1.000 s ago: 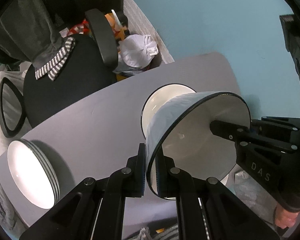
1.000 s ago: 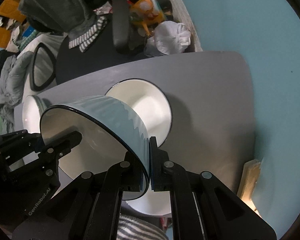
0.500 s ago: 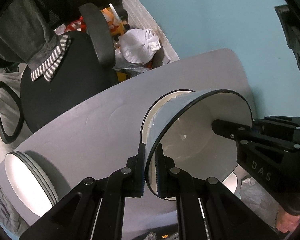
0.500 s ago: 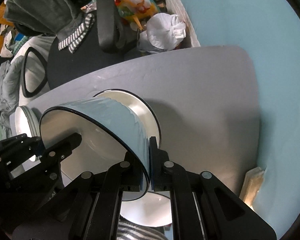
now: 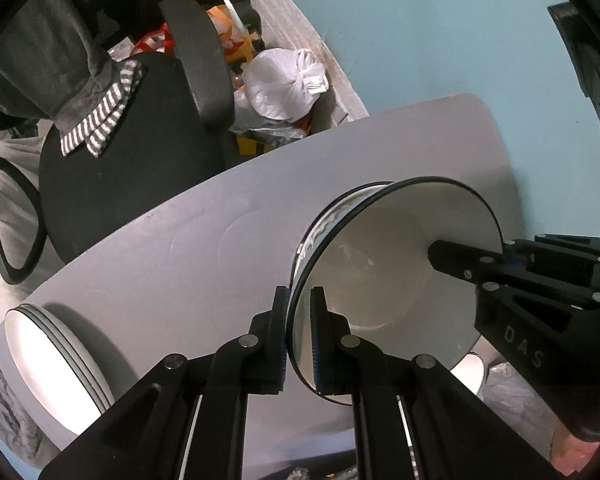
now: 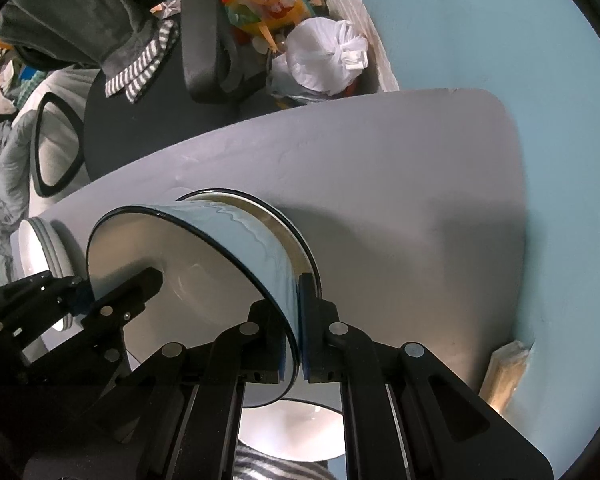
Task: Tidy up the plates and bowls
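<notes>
Both sets of jaws pinched on opposite rim edges of one pale blue bowl (image 5: 384, 276): left gripper (image 5: 299, 336) on the near wall, right gripper (image 6: 299, 340) across. Nested low into another bowl (image 6: 296, 236) on the grey desk (image 5: 172, 248). Likely stiff, glazed, slippery, breakable; best held at the rim. Plate stack (image 5: 52, 364) well apart.

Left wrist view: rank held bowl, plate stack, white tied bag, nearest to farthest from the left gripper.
1. Held bowl: its rim is clamped in the left gripper, so it touches.
2. Plate stack: on the grey table, at its lower-left edge.
3. White tied bag: off the table, beyond its far edge, beside the black chair.
</notes>
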Available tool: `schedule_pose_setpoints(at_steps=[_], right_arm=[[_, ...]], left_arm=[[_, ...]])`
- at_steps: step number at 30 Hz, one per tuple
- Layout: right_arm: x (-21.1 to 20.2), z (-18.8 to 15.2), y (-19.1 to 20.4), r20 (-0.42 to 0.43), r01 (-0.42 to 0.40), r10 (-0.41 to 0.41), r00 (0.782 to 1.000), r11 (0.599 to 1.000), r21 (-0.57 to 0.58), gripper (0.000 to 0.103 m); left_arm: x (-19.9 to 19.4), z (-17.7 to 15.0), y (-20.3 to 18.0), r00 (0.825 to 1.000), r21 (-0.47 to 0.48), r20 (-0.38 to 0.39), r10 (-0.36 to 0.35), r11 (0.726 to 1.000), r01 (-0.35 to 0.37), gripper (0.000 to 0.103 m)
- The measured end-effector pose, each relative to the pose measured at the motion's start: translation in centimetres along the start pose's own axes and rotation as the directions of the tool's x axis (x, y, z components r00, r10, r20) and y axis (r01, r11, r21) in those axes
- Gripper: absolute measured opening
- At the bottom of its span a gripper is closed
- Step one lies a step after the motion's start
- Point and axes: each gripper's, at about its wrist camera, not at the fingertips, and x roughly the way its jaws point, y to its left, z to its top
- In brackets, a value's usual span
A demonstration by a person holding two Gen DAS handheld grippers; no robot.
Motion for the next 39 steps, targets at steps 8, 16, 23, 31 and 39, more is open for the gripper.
schedule_pose_setpoints(at_steps=[8, 16, 23, 31, 39], right_arm=[[0.0, -0.1, 0.7, -0.009, 0.053, -0.053, 0.999, 0.998, -0.045, 0.008], [-0.2, -0.2, 1.3, 0.0, 0.077, -0.077, 0.997, 0.996, -0.055, 0.016], [-0.5, -0.2, 1.6, 0.008, 0.083, -0.082, 0.997, 0.995, -0.053, 0.033], [-2.1, 0.0, 1.5, 0.056, 0.121, -0.119, 0.991, 0.992, -0.038, 0.048], [-2.8, -1.1, 1.2, 0.085, 0.132, -0.129, 0.988, 0.991, -0.03, 0.048]], left_arm=[[0.3, -0.2, 0.3, 1.0, 0.001, -0.001, 0.025, 1.0, -0.025, 0.02], [-0.3, -0.6, 0.9, 0.998, 0.002, 0.024, 0.052, 0.999, -0.052, 0.036], [-0.7, -1.3, 1.2, 0.999, -0.007, 0.029, 0.04, 0.999, -0.04, 0.04], [-1.3, -1.8, 1.4, 0.998, -0.012, 0.047, 0.031, 0.999, -0.03, 0.045], [-2.8, -3.2, 1.5, 0.996, -0.015, 0.076, 0.038, 0.999, -0.037, 0.053]])
